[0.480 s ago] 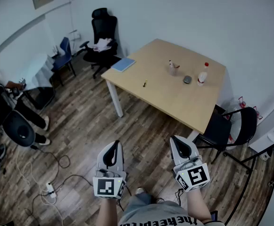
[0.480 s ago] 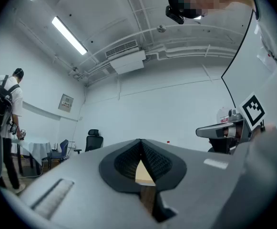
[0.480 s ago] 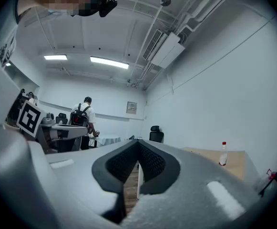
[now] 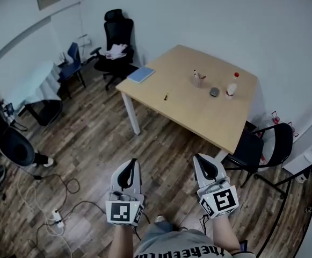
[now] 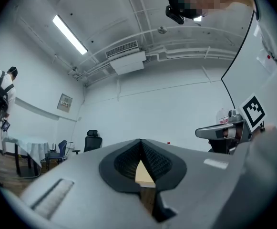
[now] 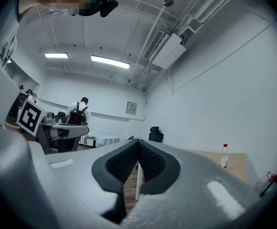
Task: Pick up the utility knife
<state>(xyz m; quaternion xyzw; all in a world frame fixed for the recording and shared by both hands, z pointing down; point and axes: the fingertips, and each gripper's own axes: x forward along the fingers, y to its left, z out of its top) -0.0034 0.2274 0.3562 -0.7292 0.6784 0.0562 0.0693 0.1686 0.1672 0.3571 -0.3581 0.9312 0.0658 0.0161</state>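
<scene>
Left hand-held gripper (image 4: 130, 164), right hand-held gripper (image 4: 200, 159): jaws together, empty, over open floor (image 4: 102, 144). Utility knife (image 4: 166, 96) by the table's (image 4: 198, 117) near edge; I can't read its heading.

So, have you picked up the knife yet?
Not yet, nothing is done. The left gripper and right gripper are both shut and empty, out over the floor, short of the table. Left to do: walk up, find the knife among the small things on top (too small to tell), open the jaws and grab it.
</scene>
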